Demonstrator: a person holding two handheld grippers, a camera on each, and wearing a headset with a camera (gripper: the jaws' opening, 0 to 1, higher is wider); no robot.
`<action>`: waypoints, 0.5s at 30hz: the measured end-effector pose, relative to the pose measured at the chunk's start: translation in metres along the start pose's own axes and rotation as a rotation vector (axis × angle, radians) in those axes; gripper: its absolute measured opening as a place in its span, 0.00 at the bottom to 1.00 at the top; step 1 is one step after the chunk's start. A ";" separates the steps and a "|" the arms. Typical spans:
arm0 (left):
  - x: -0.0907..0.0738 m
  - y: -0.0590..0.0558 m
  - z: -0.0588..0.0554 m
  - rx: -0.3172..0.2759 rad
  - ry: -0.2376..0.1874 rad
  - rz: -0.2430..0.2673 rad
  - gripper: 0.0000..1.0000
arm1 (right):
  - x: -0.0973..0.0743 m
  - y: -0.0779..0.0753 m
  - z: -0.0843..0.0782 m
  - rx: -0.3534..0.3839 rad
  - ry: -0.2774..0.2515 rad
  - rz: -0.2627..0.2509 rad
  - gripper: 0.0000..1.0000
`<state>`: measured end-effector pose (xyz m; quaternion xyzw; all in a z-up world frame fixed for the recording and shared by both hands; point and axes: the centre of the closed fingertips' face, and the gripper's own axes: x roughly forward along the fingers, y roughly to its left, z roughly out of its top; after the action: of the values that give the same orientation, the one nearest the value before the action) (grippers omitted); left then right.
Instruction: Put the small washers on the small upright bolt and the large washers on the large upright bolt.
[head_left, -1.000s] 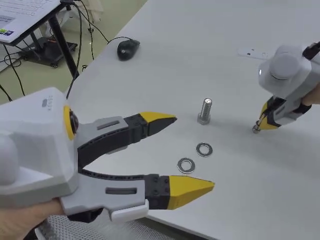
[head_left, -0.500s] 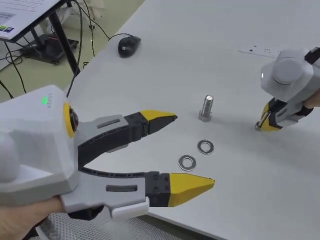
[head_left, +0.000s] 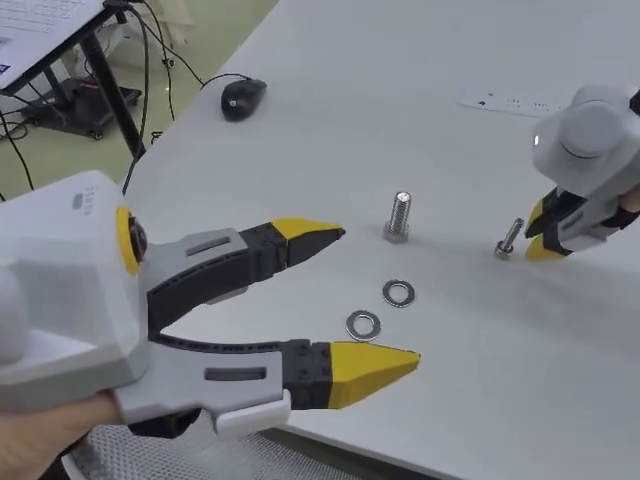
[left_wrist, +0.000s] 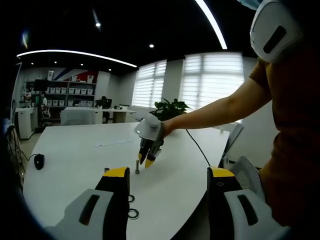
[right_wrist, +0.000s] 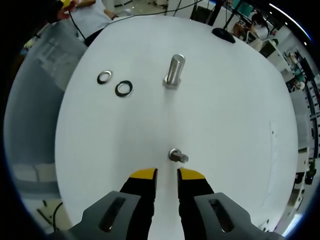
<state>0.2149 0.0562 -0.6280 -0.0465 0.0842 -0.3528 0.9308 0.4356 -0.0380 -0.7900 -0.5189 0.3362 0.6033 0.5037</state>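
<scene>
White workbench is carrying a black computer mouse at far left. Large upright silver bolt is standing mid-table, with two flat silver washers lying just near of it. Left gripper is hovering, jaws wide apart and empty. Right gripper is hanging just right of the small silver bolt. Right gripper view is showing its jaws narrowly parted, the bolt just clear of their tips. Left gripper view is adding blinded windows and a potted plant.

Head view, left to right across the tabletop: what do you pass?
First the mouse → nearer washer → large bolt → small bolt → right tongs.
</scene>
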 end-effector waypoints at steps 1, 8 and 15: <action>0.000 -0.001 0.000 0.001 0.001 -0.001 0.62 | -0.001 0.003 0.000 0.001 -0.002 0.002 0.17; -0.002 -0.003 -0.001 0.010 0.003 -0.009 0.62 | -0.001 0.034 0.007 0.009 -0.028 0.032 0.17; -0.004 -0.008 0.000 0.021 0.001 -0.014 0.62 | 0.006 0.073 0.039 0.005 -0.104 0.118 0.16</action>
<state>0.2068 0.0529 -0.6258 -0.0370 0.0805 -0.3603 0.9286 0.3547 -0.0202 -0.7952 -0.4651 0.3412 0.6570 0.4854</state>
